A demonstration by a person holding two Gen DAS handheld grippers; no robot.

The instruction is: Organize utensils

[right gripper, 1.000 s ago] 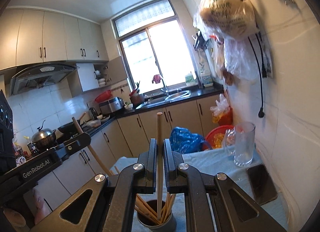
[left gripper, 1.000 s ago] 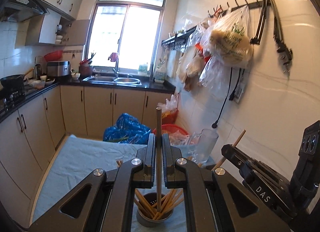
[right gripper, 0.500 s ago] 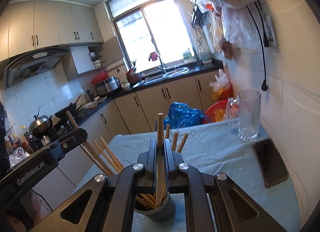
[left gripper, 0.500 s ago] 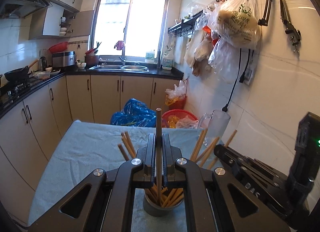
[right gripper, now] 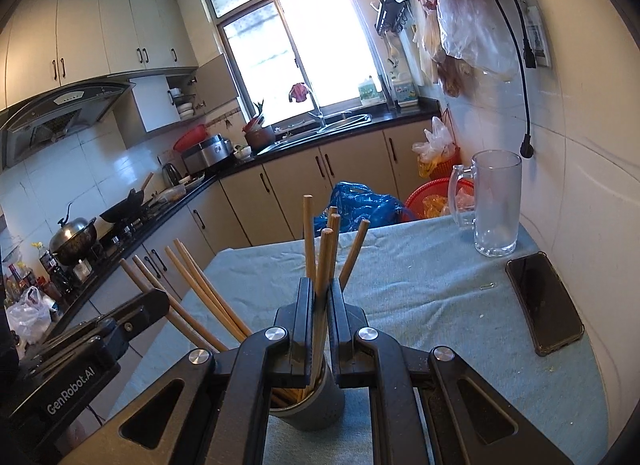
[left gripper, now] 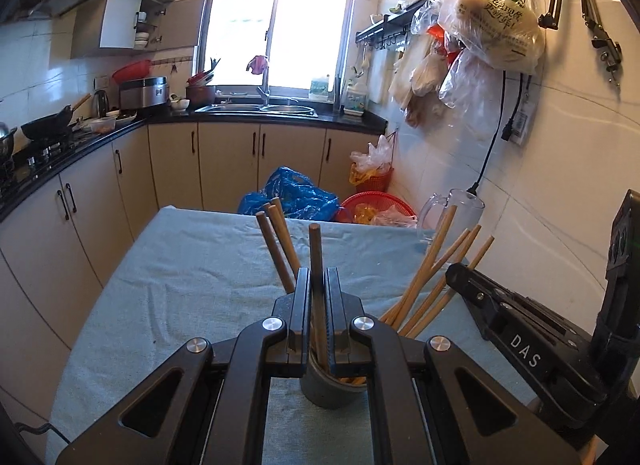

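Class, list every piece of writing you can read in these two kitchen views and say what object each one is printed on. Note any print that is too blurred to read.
"DAS": white letters on the right gripper, seen in the left wrist view.
"GenRobot.AI": white letters on the left gripper, seen in the right wrist view.
Green print on the hanging plastic bag: too blurred to read.
Labels on the bottles by the window: too small to read.
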